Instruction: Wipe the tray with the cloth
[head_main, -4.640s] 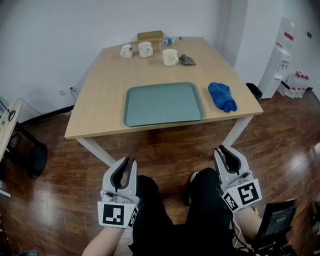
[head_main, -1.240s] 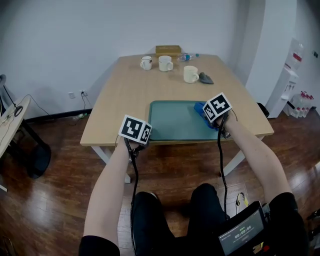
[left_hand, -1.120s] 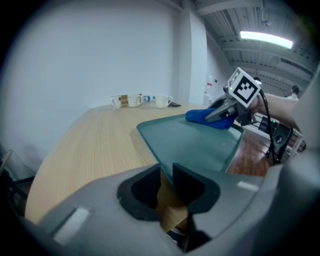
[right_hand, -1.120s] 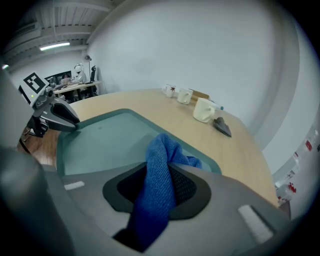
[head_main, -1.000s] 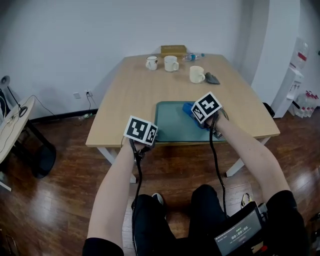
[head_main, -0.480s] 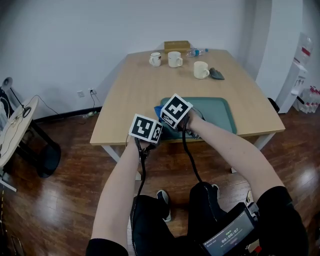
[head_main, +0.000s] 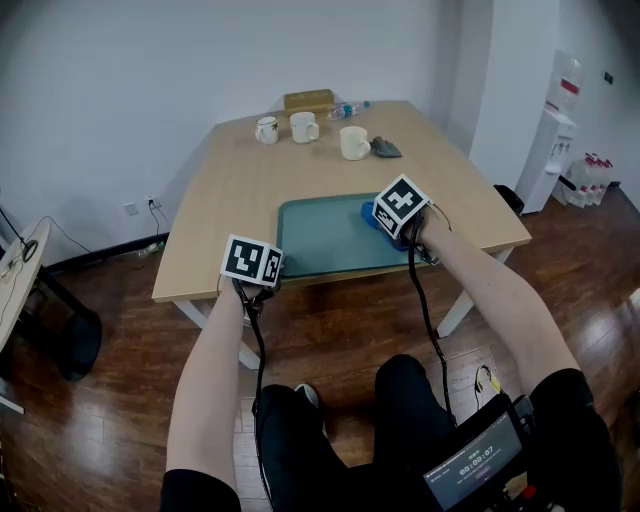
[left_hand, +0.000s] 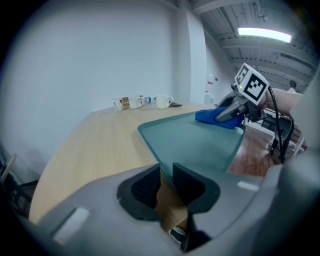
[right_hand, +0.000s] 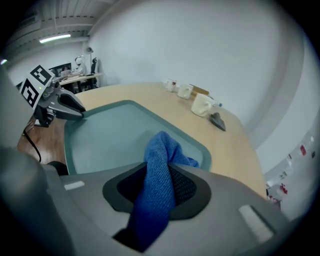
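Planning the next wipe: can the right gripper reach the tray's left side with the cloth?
Probably yes: the tray lies bare between the cloth and that side; only the left gripper, clamped on its near corner, stands there.

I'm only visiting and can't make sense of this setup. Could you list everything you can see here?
table: one, light wood, middle of the room
tray: one, teal, at the table's near edge
cloth: one, blue, on the tray's right part
mugs: three, white, at the table's far end
box: one, brown, at the far edge
bottle: one, clear, lying beside the box
small object: one, dark grey, next to the rightmost mug
water dispenser: one, white, by the right wall
left gripper: one, grey, closed on the tray's near left corner
right gripper: one, grey, closed on the cloth
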